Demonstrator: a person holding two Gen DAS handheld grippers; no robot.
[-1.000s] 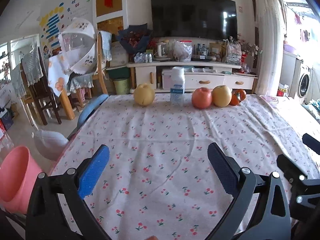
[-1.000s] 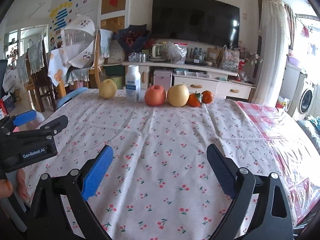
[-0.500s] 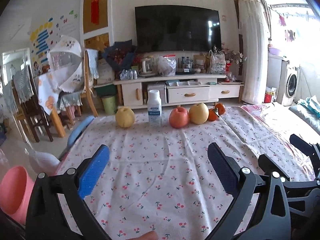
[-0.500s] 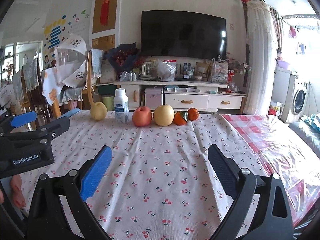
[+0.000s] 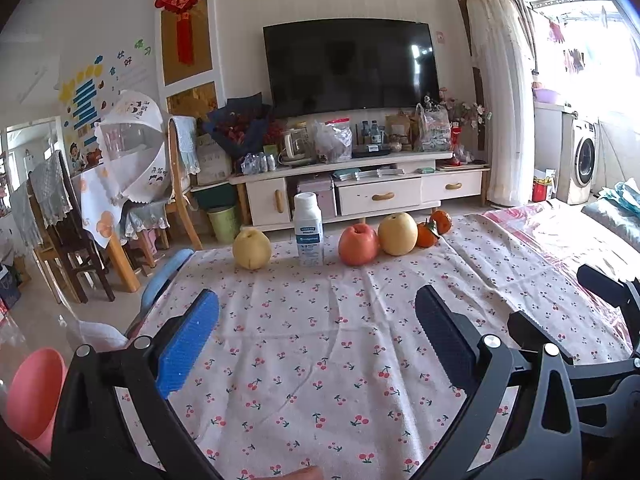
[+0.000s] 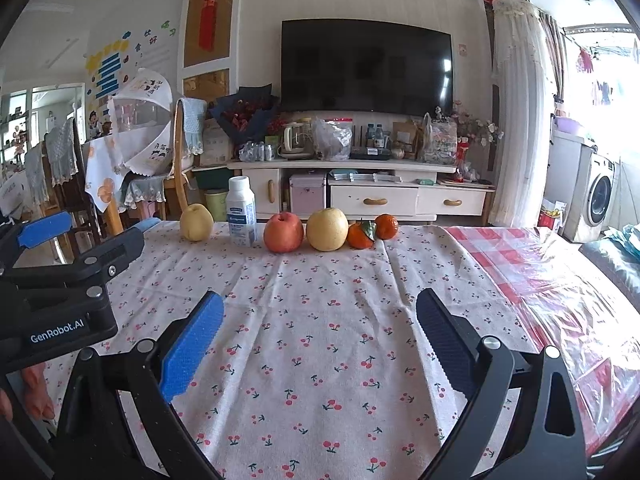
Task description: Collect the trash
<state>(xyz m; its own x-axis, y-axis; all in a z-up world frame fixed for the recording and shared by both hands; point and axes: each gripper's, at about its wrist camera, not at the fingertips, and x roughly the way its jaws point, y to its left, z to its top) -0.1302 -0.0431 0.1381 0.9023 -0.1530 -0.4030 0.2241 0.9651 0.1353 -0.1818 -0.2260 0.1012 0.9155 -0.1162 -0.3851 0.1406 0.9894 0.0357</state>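
Left gripper [image 5: 316,320] and right gripper [image 6: 318,320], both spread wide and empty, hover side by side over the near part of the cherry-print counter [image 6: 320,340]. At the far edge stands a white bottle [image 6: 241,211] (upright, capped), between a yellow pear [image 6: 195,222] and a red apple [image 6: 283,232]. A pink bin [image 5: 34,392] sits low beside the counter's left edge.

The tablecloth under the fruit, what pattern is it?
Small red cherries on a white tablecloth; clearest in the right wrist view.
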